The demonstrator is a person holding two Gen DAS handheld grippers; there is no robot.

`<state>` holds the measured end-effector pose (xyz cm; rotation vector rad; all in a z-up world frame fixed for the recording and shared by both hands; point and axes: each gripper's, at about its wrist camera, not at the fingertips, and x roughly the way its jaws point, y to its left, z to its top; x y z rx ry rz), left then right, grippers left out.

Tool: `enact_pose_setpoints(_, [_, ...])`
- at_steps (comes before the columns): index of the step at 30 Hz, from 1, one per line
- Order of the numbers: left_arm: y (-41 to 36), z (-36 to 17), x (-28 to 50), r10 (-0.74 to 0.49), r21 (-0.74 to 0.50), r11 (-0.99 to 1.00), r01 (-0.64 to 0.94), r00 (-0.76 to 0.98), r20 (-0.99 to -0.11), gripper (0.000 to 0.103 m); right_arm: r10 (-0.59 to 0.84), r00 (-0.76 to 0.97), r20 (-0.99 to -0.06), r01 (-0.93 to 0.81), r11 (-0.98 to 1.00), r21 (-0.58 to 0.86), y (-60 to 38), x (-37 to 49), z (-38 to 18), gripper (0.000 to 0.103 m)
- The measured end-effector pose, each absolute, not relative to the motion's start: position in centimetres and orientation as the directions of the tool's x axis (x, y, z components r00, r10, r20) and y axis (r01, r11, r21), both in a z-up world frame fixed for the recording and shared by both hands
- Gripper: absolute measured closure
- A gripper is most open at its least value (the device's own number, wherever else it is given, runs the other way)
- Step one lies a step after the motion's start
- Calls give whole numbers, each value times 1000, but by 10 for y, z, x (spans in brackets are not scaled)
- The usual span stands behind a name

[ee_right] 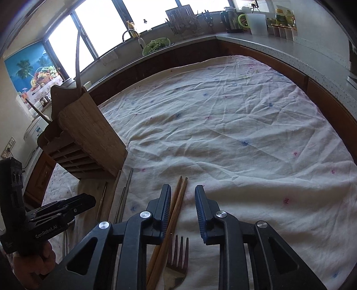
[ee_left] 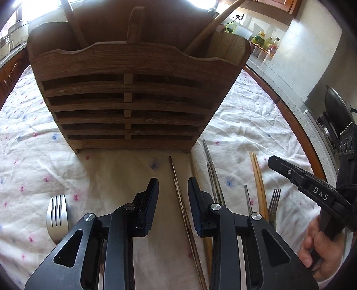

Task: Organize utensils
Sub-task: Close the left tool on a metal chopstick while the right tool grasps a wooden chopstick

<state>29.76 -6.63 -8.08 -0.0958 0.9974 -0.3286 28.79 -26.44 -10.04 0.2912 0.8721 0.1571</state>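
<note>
Utensil holder (ee_left: 133,93): brown wood, visible grain, dark slotted front.
Tablecloth (ee_right: 234,133): off-white, sprinkled with small blue and pink marks.
Wooden chopsticks (ee_right: 176,207): warm orange-brown.
Metal chopsticks (ee_left: 212,174): grey steel.
Left fork (ee_left: 57,214): bright silver.
Hand-held gripper (ee_left: 173,194): black, silver pivots.
Colander (ee_right: 156,45): green.

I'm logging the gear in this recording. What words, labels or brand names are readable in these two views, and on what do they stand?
"DAS": white letters on the side of the right gripper, as seen from the left wrist view.
"GenRobot.AI": white lettering on the body of the left gripper, as seen from the right wrist view.
Labels on the bottles on the counter: too small to read.
</note>
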Motion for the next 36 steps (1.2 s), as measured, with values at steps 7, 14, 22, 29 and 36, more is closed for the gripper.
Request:
enact_pose_setpoints(7, [-76, -88, 305, -289, -177, 948, 265, 485, -826, 83, 223, 590, -776, -5, 962, 273, -260, 301, -117, 89])
enact_pose_setpoints(14, [-79, -86, 306, -275, -145, 945, 294, 467, -840, 83, 237, 586, -775, -22, 960, 278, -255, 304, -117, 89])
enact_pose_setpoints(22, [-94, -88, 316, -257, -113, 943, 312, 471, -844, 84, 203, 575, -792, -61, 977, 206, -242, 311, -117, 88])
enact_pose_setpoints(29, [-105, -89, 309, -217, -33, 938, 346, 510, -832, 96, 202, 588, -783, -53, 976, 212, -244, 310, -117, 94])
enact_pose_setpoints(36, [-101, -86, 300, -232, -47, 933, 357, 496, -836, 100, 276, 627, -729, -70, 951, 300, -244, 295, -98, 98])
